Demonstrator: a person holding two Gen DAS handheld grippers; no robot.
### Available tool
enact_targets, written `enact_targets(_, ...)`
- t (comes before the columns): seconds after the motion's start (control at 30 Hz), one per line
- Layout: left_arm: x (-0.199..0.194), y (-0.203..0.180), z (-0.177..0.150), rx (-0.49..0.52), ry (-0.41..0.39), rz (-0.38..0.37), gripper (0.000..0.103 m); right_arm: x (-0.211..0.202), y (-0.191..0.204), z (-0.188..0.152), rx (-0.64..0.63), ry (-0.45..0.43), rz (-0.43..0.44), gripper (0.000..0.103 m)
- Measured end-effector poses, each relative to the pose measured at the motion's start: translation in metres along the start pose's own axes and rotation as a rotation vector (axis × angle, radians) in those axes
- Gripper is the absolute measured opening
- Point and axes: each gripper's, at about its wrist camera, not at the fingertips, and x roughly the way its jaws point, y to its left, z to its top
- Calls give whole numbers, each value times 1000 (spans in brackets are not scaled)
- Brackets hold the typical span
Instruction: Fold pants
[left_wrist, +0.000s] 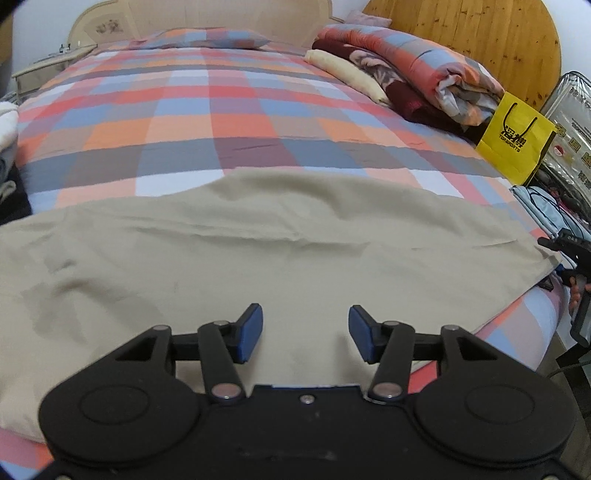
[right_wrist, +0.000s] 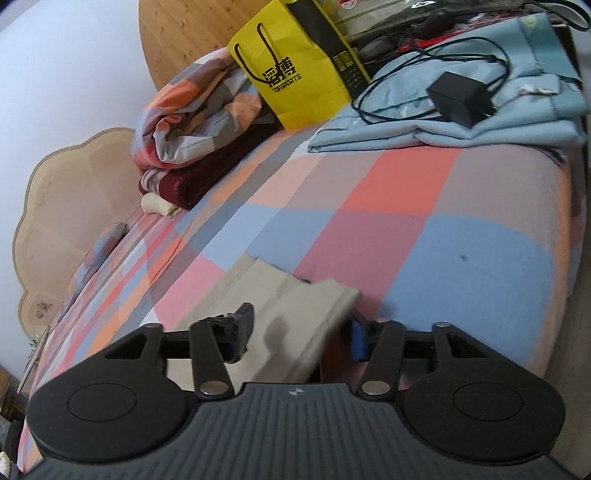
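Beige pants (left_wrist: 258, 258) beneath parted left hand-held gripper (left_wrist: 306, 334)

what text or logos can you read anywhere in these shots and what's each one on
"TOP SPORTS": under a black logo of Chinese characters, which I cannot make out, on the yellow paper bag by the folded quilt.
Large characters and a red round mark on the clear plastic package behind the bag: too blurred to read.
Small print on the bag's dark side panel: too small to read.
No text on the pants.
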Motion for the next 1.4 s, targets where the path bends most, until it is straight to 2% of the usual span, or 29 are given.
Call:
enact_targets(0.03, 2, 0, 0, -5, 5, 0, 51, 3, 3, 3, -12, -1, -4, 57)
enact_targets(0.07, 4, 0, 0, -9, 10, 1, 51, 4, 5, 6, -26, -10, -5, 24)
enact_targets(0.1, 7, 0, 0, -14, 15, 2, 51, 3, 7, 9, -40, -17, 12, 14)
enact_targets(0.13, 8, 1, 0, -21, 27, 5, 51, 1, 9, 13, -45, -27, 46, 13)
enact_targets(0.2, 11, 2, 0, -27, 36, 9, 51, -9, 8, 21, -34, -84, 169, 11)
enact_targets(0.23, 11, 3, -2, -29, 38, 10, 51, -12, 7, 25, -20, -104, 195, 10)
enact_targets(0.3, 14, 4, -2, -37, 45, 8, 51, -4, 4, 28, -24, -81, 149, 10)
enact_targets(0.4, 18, 2, -2, -36, 51, 10, 51, 18, 4, 20, -100, 25, 51, 12)
enact_targets(0.43, 18, 0, -1, -32, 52, 11, 51, 21, 1, 17, -96, 40, 49, 13)
enact_targets(0.47, 19, 0, 0, -27, 53, 9, 51, 20, -3, 16, -79, 33, 62, 19)
enact_targets(0.5, 19, -2, 1, -24, 54, 7, 51, 17, -7, 16, -49, 23, 77, 33)
enact_targets(0.57, 21, -5, 2, -14, 57, 2, 51, 12, -12, 17, -22, 31, 105, 46)
enact_targets(0.67, 26, -14, 5, 2, 59, -19, 51, 9, -10, 16, -55, 50, 123, 46)
enact_targets(0.77, 32, -29, 7, 27, 59, -52, 51, 9, -11, 15, -31, 75, 175, 48)
enact_targets(0.9, 42, -53, 10, 70, 58, -99, 51, 16, -8, 12, -21, 99, 192, 50)
enact_targets(1.0, 53, -70, 14, 103, 58, -128, 46, 19, -7, 10, 3, 122, 236, 51)
enact_targets(1.17, 82, -97, 19, 142, 81, -180, 38, 29, 6, 7, -28, 129, 236, 51)
enact_targets(1.23, 92, -108, 20, 161, 84, -196, 37, 33, 9, 8, -42, 134, 235, 47)
enact_targets(1.27, 97, -113, 20, 174, 85, -202, 37, 35, 10, 9, -44, 141, 232, 36)
enact_targets(1.3, 102, -118, 20, 189, 84, -203, 37, 36, 11, 10, -42, 141, 229, 20)
enact_targets(1.4, 112, -132, 22, 223, 82, -200, 36, 25, 14, 16, -28, 94, 287, 10)
